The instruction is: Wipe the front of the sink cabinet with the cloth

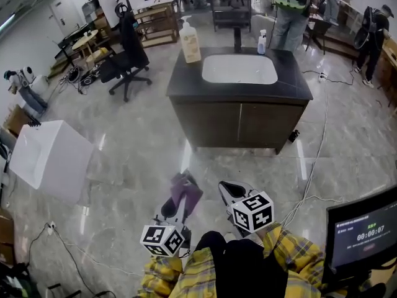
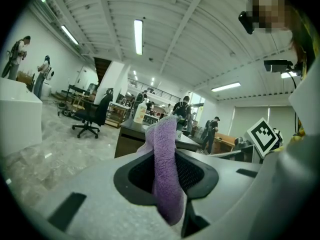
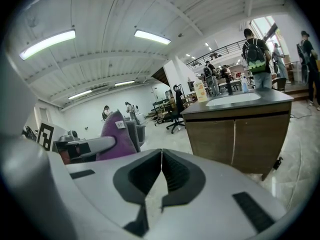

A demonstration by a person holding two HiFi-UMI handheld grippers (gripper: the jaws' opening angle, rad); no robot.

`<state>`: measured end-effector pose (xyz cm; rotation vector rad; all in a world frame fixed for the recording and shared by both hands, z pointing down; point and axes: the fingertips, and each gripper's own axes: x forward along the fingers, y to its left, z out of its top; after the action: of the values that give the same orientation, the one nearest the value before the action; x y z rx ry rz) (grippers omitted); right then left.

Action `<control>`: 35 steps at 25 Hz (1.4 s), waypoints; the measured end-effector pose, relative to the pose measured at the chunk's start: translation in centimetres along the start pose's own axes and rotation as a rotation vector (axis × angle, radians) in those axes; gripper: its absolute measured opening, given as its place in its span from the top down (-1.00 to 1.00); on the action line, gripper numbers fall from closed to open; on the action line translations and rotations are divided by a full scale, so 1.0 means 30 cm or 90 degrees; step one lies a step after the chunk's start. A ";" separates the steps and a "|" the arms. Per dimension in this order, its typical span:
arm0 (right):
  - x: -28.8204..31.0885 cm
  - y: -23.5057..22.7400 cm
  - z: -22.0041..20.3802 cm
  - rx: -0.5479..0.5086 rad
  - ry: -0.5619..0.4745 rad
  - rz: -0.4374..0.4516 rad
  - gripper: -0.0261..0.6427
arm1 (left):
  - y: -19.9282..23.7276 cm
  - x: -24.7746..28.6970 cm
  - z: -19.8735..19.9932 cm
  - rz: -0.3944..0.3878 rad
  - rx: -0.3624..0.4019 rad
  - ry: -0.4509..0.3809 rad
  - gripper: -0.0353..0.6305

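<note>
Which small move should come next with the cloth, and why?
Probably carry the left gripper forward toward the cabinet: its jaws already clamp the cloth, but the cabinet front stands apart, farther ahead, and nothing touches it.

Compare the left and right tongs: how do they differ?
The left tongs are shut on the purple cloth; the right tongs are shut with nothing between them. The left tongs sit slightly nearer the person than the right tongs. Both point toward the sink cabinet, clear of it.
</note>
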<state>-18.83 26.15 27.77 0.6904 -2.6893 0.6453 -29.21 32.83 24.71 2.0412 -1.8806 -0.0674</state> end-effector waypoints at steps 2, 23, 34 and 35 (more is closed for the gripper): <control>0.002 -0.019 0.005 0.014 -0.005 -0.007 0.91 | 0.003 0.022 -0.012 -0.004 -0.002 0.009 0.65; 0.206 -0.059 0.107 0.060 -0.012 -0.120 0.91 | 0.235 0.243 0.114 -0.108 0.007 0.053 0.65; 0.386 -0.073 0.111 0.070 -0.003 -0.153 0.91 | 0.384 0.349 0.115 -0.137 -0.003 0.063 0.65; 0.400 -0.076 0.112 0.071 -0.004 -0.156 0.90 | 0.390 0.358 0.109 -0.143 0.001 0.067 0.65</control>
<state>-28.34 18.13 30.24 1.0319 -2.5329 0.7325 -40.10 21.08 27.34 2.2047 -1.5848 -0.0154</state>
